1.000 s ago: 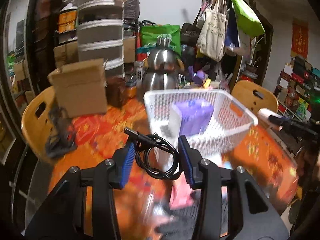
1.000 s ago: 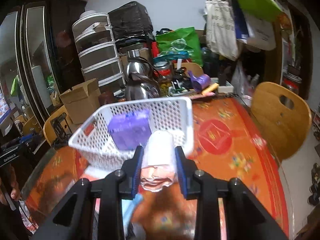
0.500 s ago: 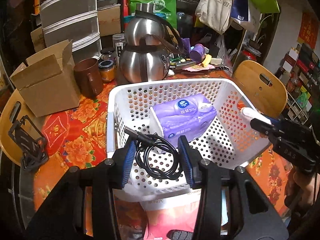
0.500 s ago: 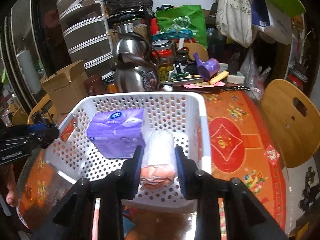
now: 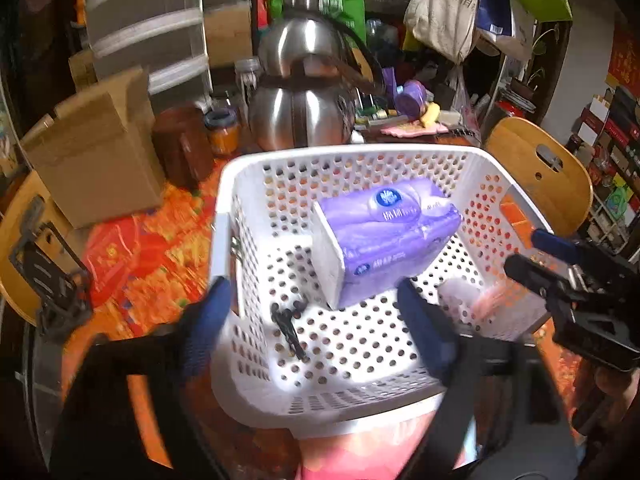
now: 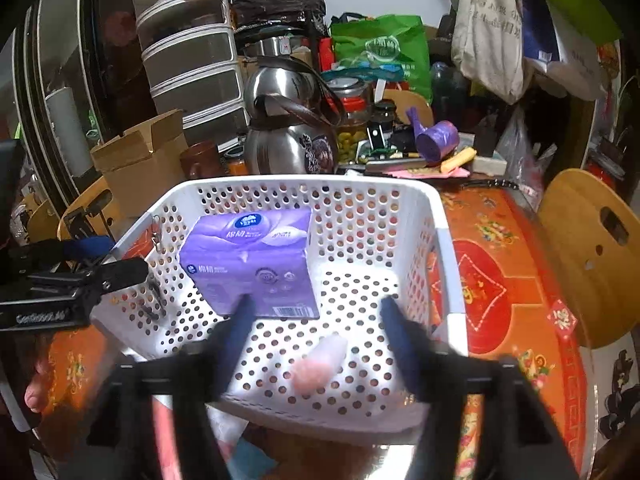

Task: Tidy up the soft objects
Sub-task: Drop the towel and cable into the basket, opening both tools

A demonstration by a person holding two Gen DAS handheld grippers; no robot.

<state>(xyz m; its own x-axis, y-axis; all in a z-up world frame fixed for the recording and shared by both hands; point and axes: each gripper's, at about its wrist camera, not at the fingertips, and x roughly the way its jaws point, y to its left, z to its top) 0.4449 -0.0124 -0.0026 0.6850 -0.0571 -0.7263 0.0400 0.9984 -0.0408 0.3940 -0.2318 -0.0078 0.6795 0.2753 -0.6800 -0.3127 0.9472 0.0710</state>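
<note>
While both grippers (image 5: 316,312) (image 6: 316,320), jaws just opening, stand spread and empty, motion blurs the pink roll (image 6: 320,364) at six o'clock in the basket (image 6: 452,264); the black cable (image 5: 288,328) is barely legible.

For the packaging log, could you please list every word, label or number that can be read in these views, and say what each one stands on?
"福": on the red diamond motif of the tablecloth.
Purple tissue pack: white Chinese lettering and a round blue logo, too blurred to read; barcode digits too small.
Left gripper: white lettering on its body, too blurred.
Canvas tote bag: Chinese print, unreadable.
Green bag: logo unreadable.
Red wall hanging: gold characters, too blurred.
</note>
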